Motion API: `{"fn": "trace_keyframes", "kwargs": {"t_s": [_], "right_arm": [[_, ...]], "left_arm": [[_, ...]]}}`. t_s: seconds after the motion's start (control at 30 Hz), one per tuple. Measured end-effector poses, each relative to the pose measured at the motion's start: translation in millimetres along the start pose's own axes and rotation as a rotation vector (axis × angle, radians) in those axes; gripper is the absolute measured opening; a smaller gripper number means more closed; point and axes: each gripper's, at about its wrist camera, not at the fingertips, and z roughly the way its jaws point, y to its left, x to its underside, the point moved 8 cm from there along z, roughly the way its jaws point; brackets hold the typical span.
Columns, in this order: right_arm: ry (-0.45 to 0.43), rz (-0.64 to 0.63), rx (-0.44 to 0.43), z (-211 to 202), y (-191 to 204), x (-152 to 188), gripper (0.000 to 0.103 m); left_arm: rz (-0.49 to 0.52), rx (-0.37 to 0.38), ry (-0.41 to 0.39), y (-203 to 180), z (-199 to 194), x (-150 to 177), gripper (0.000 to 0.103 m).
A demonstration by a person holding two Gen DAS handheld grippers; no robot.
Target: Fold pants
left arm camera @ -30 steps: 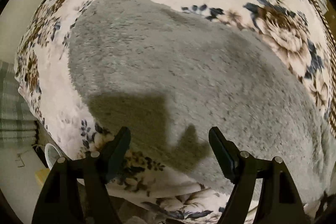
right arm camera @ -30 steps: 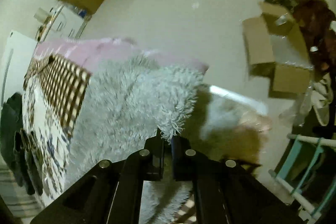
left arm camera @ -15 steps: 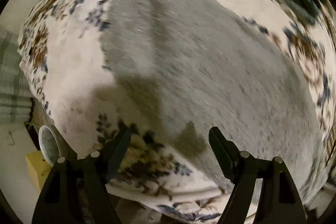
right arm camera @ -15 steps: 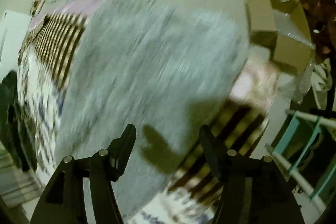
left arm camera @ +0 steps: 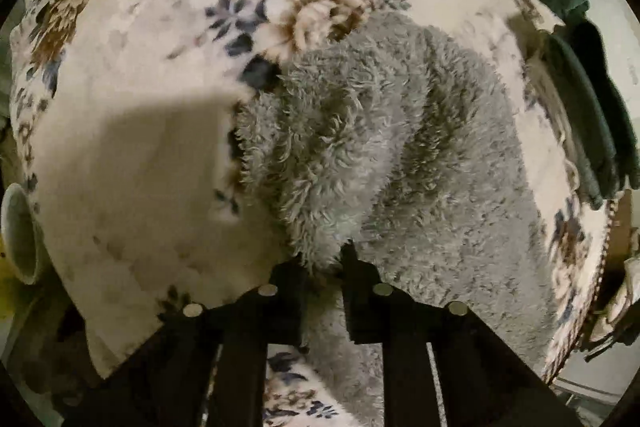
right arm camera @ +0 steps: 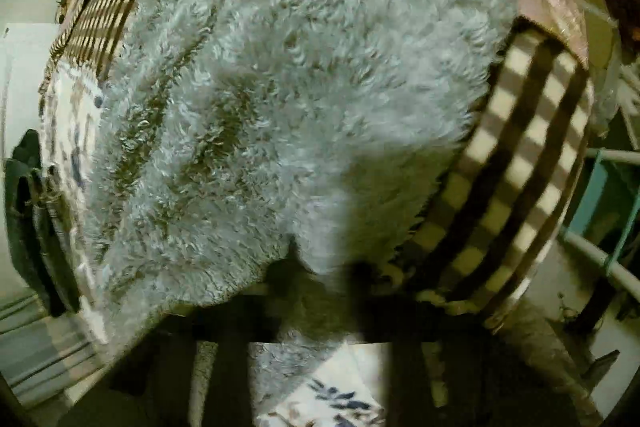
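While the left claw (left arm camera: pixel 324 267) pinches the grey pants (left arm camera: pixel 392 155) hem, right claw (right arm camera: pixel 320 267) clamps another edge, both over floral blanket (left arm camera: pixel 140 131).

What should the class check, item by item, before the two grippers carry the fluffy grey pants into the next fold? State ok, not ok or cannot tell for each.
1. left gripper pinching the grey pants: ok.
2. right gripper pinching the fabric: ok, though blurred and shadowed.
3. Only one layer in each grip: cannot tell.
4. Pants resting on the floral blanket: ok.
5. Dark green clothes apart from the pants: ok.
6. Pants free of wrinkles: not ok, ridged.
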Motion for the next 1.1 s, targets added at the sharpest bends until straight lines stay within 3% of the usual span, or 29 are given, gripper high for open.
{"fn": "trace_keyframes", "kwargs": {"t_s": [0.13,0.3,0.43,0.5,0.53,0.63,0.67,0.7,0.73,0.8,0.9,1.1], "right_arm": [[-0.052,-0.069,0.050,-24,5,10,0.007],[-0.065,-0.087,0.088,-50,-4,14,0.007],[-0.045,-0.089,0.127,-45,-18,8,0.007],[0.008,-0.087,0.120,-29,-20,9,0.009],[0.034,-0.093,0.131,-22,-20,9,0.011],[0.069,-0.146,0.123,-24,-9,12,0.036],[0.070,-0.169,0.109,-26,-1,12,0.058],[0.067,-0.187,0.094,-27,9,12,0.073],[0.060,-0.206,0.075,-32,17,12,0.074],[0.055,-0.233,0.048,-43,25,13,0.076],[0.028,-0.204,-0.021,-58,23,4,0.091],[-0.060,-0.062,-0.067,-74,-22,-49,0.095]], "left_arm": [[0.065,0.018,-0.035,3,-20,2,0.008],[0.049,0.007,-0.011,27,-29,8,0.008],[0.035,-0.003,0.027,32,-18,17,0.008],[0.046,-0.014,0.051,30,-13,18,0.012],[0.051,-0.028,0.061,29,-12,18,0.012],[0.092,-0.044,0.065,20,-21,20,0.017],[0.122,-0.067,0.059,15,-28,21,0.022],[0.145,-0.088,0.055,12,-33,23,0.037],[0.171,-0.106,0.053,8,-37,26,0.058],[0.220,-0.126,0.052,-1,-48,37,0.086],[0.300,-0.152,0.053,-21,-60,55,0.088],[0.498,-0.174,0.077,-87,-56,109,0.089]]}}
